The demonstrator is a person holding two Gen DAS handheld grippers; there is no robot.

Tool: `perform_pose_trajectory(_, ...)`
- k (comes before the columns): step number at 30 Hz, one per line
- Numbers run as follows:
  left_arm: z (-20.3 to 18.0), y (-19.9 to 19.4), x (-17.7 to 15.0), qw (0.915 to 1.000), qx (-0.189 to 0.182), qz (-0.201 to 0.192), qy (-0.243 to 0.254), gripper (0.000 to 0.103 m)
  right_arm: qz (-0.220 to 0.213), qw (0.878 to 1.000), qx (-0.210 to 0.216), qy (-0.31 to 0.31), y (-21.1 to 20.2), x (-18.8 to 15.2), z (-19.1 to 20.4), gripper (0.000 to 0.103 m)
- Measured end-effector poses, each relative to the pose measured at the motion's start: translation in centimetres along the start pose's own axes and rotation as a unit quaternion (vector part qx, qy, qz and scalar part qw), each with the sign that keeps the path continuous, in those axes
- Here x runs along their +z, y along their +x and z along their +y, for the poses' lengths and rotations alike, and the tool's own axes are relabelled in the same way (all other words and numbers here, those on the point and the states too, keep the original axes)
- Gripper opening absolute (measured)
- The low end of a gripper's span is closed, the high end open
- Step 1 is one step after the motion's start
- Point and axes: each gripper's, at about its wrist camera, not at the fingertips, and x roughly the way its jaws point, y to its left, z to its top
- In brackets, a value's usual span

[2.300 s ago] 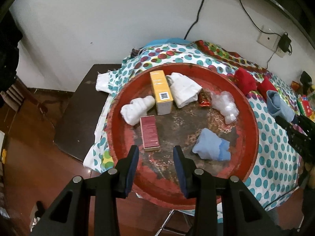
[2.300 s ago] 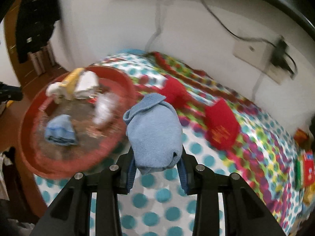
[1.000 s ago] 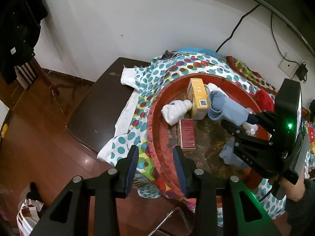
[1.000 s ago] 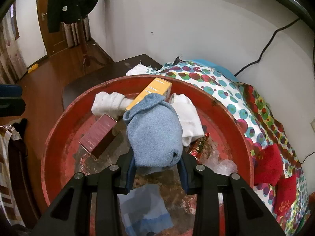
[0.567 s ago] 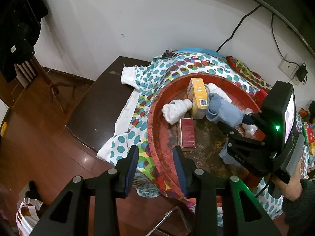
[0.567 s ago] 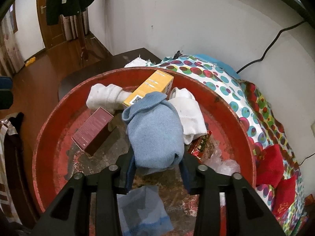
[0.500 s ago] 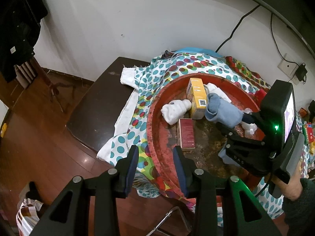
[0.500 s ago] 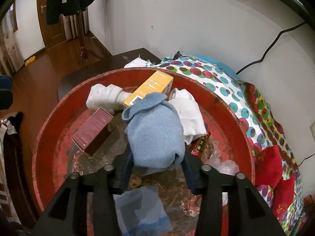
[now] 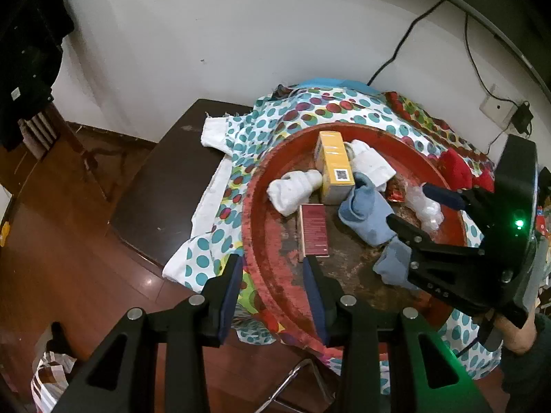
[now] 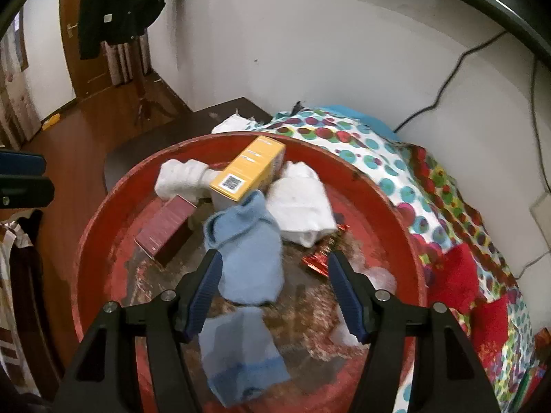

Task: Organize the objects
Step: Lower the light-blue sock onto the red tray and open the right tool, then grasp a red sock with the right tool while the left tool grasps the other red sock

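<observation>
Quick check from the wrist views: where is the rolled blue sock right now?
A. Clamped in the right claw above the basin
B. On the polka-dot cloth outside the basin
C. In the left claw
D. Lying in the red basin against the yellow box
D. The rolled blue sock lies in the red basin, its top against the yellow box; the right claw is opening, its pads clear of the sock.

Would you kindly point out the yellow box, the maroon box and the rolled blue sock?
yellow box (image 10: 248, 172): right wrist view, top face.
maroon box (image 9: 312, 229): left wrist view, top face.
blue sock (image 10: 249, 254): right wrist view, middle.
</observation>
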Motion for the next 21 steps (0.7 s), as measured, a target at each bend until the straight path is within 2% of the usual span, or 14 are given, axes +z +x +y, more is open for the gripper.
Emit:
perform_pose_trajectory(11, -3.2, 0.7, 0.0, 0.9993, -0.009, 0.007, 0.035, 0.037, -0.008, 0.998, -0.017, 0.054, -3.2, -3.9, -5.4, 0.062)
perform_pose_trajectory(16, -4.9, 1.2, -0.2, 0.9984, -0.011, 0.012, 0.054, 0.037, -0.002, 0.994, -0.055, 0.097, -4.2, -7.0, -10.6, 0.07)
perform_pose_trajectory(21, -6.7, 1.7, -0.4, 0.9972, -0.019, 0.015, 0.071, 0.037, 0.006, 0.984, -0.106, 0.144, -4.5, -10.0, -16.6, 0.071)
